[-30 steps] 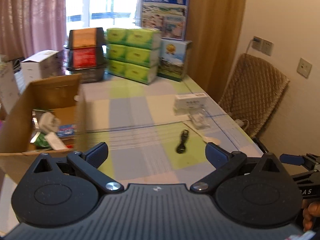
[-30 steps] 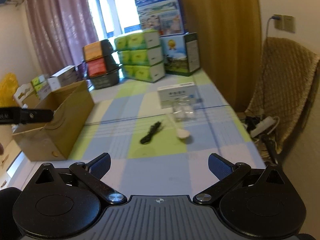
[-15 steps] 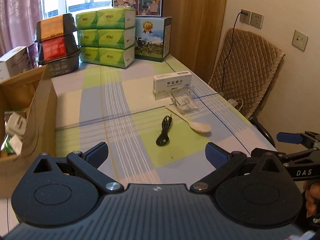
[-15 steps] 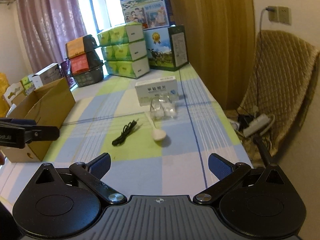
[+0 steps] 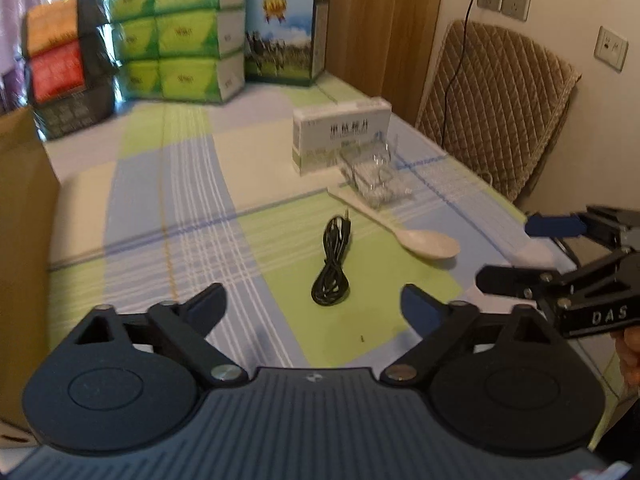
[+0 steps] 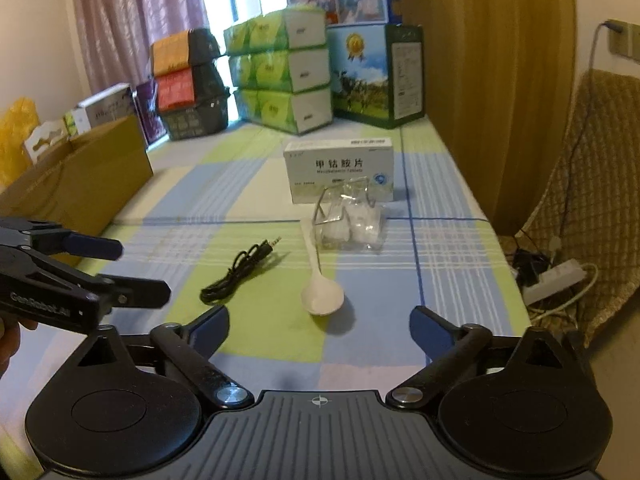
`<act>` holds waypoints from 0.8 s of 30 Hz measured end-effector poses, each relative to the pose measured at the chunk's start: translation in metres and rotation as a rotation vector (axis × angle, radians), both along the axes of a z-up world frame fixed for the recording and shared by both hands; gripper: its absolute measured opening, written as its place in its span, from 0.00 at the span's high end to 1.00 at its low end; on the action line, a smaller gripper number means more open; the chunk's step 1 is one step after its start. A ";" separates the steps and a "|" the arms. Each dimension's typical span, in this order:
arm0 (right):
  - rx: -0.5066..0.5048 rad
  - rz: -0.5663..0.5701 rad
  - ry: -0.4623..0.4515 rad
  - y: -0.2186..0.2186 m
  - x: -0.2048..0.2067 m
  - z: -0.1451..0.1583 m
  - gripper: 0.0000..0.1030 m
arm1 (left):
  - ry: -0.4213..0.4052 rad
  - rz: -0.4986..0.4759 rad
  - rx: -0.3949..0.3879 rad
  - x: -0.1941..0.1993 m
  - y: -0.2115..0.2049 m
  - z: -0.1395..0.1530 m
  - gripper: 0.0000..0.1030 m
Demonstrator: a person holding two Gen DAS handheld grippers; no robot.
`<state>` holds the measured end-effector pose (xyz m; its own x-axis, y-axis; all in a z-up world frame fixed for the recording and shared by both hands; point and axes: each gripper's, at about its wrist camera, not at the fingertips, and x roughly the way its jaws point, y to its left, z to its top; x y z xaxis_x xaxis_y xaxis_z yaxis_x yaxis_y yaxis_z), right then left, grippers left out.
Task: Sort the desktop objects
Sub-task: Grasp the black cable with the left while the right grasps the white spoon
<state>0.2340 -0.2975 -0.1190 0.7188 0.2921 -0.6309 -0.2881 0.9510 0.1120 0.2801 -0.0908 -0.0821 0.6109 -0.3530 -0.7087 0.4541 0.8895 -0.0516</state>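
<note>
Hovering spread and empty, the left gripper (image 5: 314, 300) faces the black audio cable (image 5: 333, 263) and the right gripper (image 6: 320, 322) the white spoon (image 6: 320, 286), probably lining up grasps toward the cardboard box (image 6: 86, 182).

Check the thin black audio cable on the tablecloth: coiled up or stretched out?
Coiled. The thin black audio cable lies folded into a narrow looped bundle on a green square of the checked tablecloth, plug end free, untouched by either gripper.
</note>
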 end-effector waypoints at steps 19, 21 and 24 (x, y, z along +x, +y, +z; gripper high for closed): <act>-0.072 0.048 0.072 0.016 0.061 -0.039 0.60 | 0.022 -0.052 0.034 0.050 -0.018 -0.035 0.35; -0.083 0.050 0.066 0.018 0.062 -0.039 0.66 | 0.031 -0.053 0.029 0.053 -0.018 -0.037 0.35; -0.102 0.053 0.061 0.020 0.062 -0.040 0.69 | 0.035 -0.061 0.029 0.054 -0.020 -0.040 0.35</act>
<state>0.2958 -0.2770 -0.1589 0.6637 0.2607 -0.7011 -0.3341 0.9419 0.0340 0.3342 -0.1110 -0.1217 0.5635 -0.3679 -0.7397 0.5055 0.8617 -0.0436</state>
